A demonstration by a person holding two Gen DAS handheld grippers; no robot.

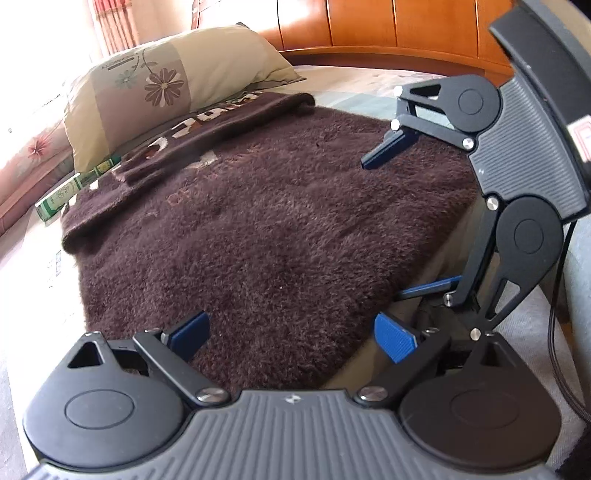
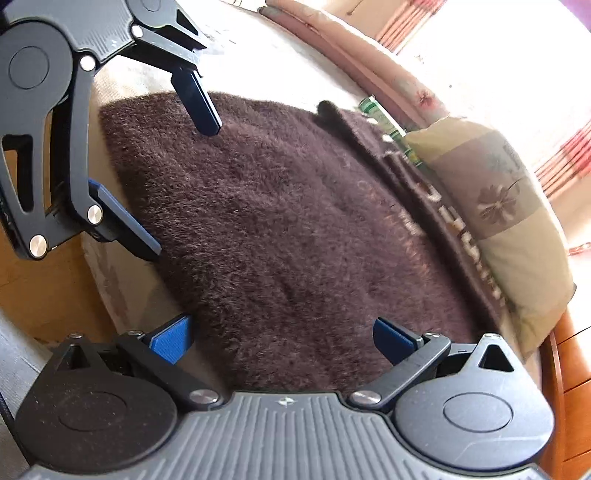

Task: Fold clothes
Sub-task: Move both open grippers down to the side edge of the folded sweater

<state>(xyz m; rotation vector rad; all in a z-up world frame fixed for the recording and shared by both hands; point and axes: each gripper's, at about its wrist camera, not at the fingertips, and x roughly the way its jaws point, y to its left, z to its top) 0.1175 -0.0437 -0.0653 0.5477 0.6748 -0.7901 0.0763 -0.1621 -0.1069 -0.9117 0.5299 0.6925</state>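
A fuzzy dark brown garment (image 1: 266, 221) lies flat on the bed, with its far edge folded over and pale lettering showing there. It also fills the right wrist view (image 2: 288, 236). My left gripper (image 1: 295, 339) is open and empty just above the garment's near edge. My right gripper (image 2: 284, 339) is open and empty over the garment's edge. In the left wrist view the right gripper (image 1: 384, 225) hovers at the garment's right side. In the right wrist view the left gripper (image 2: 184, 192) hovers at its left side.
A beige flowered pillow (image 1: 173, 85) lies against the garment's far edge, also in the right wrist view (image 2: 506, 221). A green box (image 1: 74, 188) sits beside it. An orange wooden headboard (image 1: 388, 26) stands behind. The bed edge and wooden floor (image 2: 44, 295) are close by.
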